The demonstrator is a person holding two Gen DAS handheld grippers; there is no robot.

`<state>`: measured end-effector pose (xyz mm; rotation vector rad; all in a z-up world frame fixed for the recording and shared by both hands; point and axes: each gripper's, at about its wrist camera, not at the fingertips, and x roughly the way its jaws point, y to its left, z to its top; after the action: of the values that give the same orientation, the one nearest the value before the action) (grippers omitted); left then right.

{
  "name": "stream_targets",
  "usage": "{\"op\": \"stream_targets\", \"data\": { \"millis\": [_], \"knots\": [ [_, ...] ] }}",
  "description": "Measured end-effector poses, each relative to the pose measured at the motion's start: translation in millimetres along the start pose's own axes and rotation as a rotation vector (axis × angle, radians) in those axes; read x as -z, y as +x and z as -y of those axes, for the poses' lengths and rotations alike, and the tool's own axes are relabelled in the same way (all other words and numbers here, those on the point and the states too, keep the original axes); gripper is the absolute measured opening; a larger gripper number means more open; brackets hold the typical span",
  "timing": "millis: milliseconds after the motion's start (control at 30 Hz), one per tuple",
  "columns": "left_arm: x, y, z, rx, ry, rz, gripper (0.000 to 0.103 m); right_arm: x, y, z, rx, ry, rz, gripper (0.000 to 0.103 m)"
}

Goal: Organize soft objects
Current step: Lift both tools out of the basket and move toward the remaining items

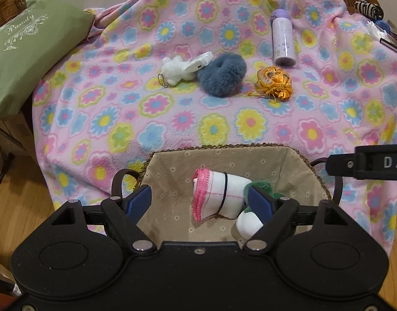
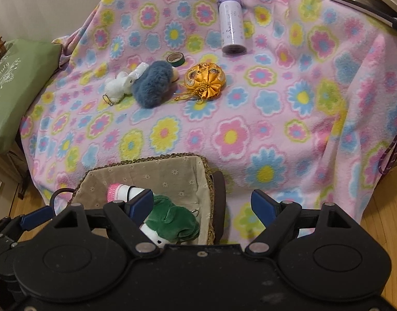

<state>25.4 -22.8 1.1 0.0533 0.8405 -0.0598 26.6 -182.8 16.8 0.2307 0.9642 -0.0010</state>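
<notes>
A cloth-lined woven basket [image 1: 224,159] [image 2: 146,172] sits at the near edge of the flowered blanket. In it lie a white cloth roll with pink trim [image 1: 219,194] [image 2: 120,190] and a green-and-white plush [image 1: 250,220] [image 2: 172,223]. Farther back on the blanket lie a white plush bunny [image 1: 175,71] [image 2: 118,85], a blue fluffy scrunchie [image 1: 221,73] [image 2: 151,85] and an orange satin pouch [image 1: 275,83] [image 2: 205,80]. My left gripper [image 1: 201,199] is open and empty over the basket. My right gripper [image 2: 202,204] is open and empty at the basket's right rim.
A lilac bottle [image 1: 283,40] [image 2: 232,26] lies at the back of the blanket [image 1: 172,129]. A roll of green tape [image 2: 175,59] sits behind the scrunchie. A green bag [image 1: 25,49] is on the left. Wooden floor [image 1: 17,202] lies below the blanket's edge.
</notes>
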Motion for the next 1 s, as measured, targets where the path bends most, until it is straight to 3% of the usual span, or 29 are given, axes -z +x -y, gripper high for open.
{"op": "stream_targets", "data": {
  "millis": [233,733,1000],
  "knots": [
    [-6,2,-4,-0.003,-0.017,0.010,0.079,0,4,-13,0.001,-0.050,-0.005,0.082],
    [-29,26,-17,-0.027,-0.029,-0.003,0.080,-12,24,-5,-0.021,-0.001,0.011,0.083],
    [-42,46,-20,-0.028,-0.021,-0.028,0.081,-17,46,-6,-0.020,0.002,-0.031,0.085]
  ]
}}
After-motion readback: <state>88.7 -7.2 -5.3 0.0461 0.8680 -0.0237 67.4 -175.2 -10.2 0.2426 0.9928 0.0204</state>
